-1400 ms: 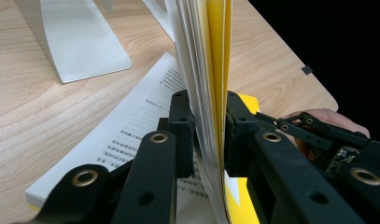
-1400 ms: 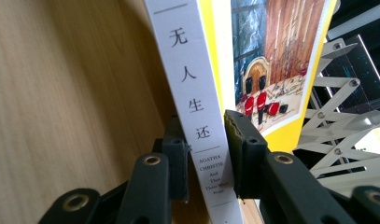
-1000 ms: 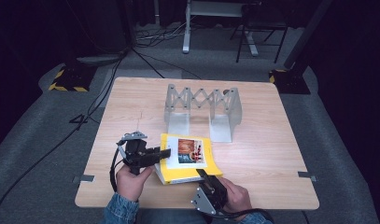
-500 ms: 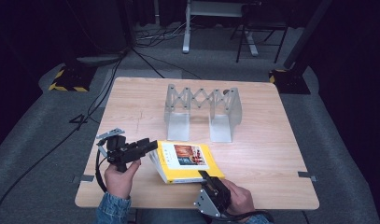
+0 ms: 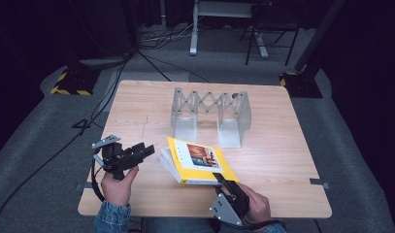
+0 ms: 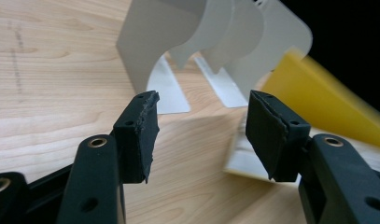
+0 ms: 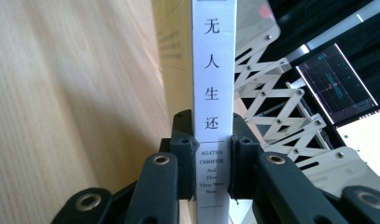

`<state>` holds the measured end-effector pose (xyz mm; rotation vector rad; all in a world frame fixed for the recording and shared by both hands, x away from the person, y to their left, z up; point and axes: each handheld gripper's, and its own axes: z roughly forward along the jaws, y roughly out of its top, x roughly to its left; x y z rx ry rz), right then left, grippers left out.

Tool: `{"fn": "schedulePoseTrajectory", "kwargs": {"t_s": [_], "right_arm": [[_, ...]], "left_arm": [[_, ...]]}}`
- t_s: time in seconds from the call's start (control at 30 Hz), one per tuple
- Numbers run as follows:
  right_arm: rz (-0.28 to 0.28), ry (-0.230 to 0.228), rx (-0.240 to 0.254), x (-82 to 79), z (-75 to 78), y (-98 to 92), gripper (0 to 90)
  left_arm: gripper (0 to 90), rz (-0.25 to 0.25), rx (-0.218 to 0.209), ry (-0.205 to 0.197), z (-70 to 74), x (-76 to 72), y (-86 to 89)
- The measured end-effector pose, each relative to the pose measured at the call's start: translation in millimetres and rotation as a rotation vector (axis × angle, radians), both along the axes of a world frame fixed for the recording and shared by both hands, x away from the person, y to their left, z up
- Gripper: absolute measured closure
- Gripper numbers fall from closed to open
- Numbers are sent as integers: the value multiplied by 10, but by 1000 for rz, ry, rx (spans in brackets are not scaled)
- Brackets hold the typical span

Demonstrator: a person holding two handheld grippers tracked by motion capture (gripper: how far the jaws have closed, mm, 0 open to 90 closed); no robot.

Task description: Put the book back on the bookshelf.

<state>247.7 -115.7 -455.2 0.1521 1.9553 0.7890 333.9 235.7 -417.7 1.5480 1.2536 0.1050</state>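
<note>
Right gripper view: we see our right hand-held gripper (image 7: 211,156) pinching the book (image 7: 211,93) by its spine, ahead of its jaws above the worktop (image 7: 61,93). It looks stiff and light; the spine suits gripping. The left hand-held gripper (image 6: 201,135) is spread, empty; the book's cover blurs beyond its right jaw.

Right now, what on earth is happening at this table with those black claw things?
A person is working with a hand-held claw in each hand. The right claw is clamped on the spine of a yellow book, tilting it up off the wooden table. The left claw is open and holds nothing, just to the left of the book. Behind the book stands a grey expanding book rack, with nothing in it yet.
</note>
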Motion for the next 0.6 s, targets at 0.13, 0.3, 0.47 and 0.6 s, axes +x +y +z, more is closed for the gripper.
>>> {"fn": "schedulePoseTrajectory", "kwargs": {"t_s": [0.13, 0.3, 0.47, 0.6], "right_arm": [[2, 5, 39, 6, 95, -57, 762], [-4, 13, 76, 21, 201, -126, 762], [-9, 17, 116, 40, 297, -180, 762], [-5, 23, 156, 58, 395, -239, 762]], "left_arm": [[441, 28, 48, 9, -87, 11, 19], [440, 56, 122, 6, -191, 15, 60], [441, 75, 210, -19, -296, 14, 93], [457, 68, 322, -36, -426, 41, 74]]}}
